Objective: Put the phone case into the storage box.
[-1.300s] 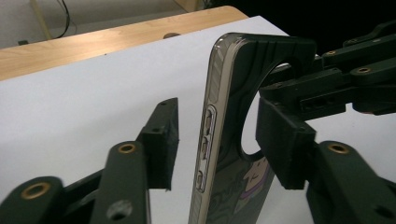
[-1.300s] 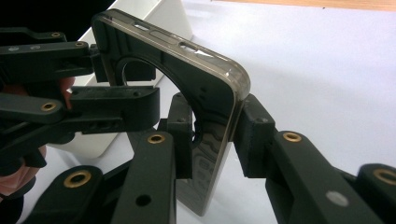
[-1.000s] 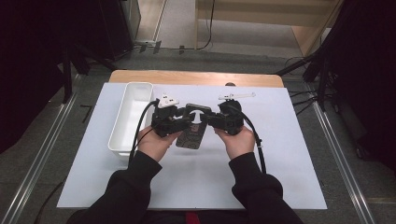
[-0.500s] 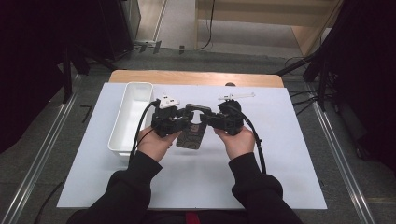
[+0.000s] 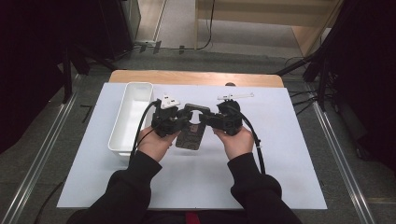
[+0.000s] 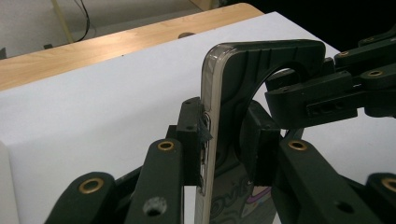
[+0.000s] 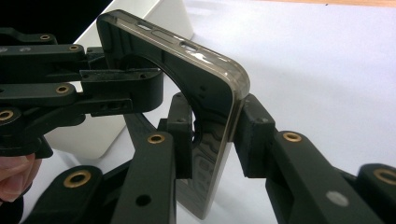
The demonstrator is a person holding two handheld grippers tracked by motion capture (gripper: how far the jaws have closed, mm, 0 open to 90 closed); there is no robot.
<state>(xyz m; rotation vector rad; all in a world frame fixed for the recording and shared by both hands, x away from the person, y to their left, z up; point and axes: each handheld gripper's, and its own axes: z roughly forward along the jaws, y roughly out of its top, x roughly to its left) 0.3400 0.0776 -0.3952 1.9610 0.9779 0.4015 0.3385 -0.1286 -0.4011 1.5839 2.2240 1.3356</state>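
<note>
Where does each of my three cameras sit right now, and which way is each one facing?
High view: above the person's side, looking forward and down at the table; both forearms, the left claw and right claw hold a phone case beside a white tray.
Left gripper view: rides the left claw, looking along its jaws, clamped on the case's edge.
Right gripper view: rides the right claw, facing the tray, clamped likewise.
Shared: both gripper views show the case and the opposite claw.
</note>
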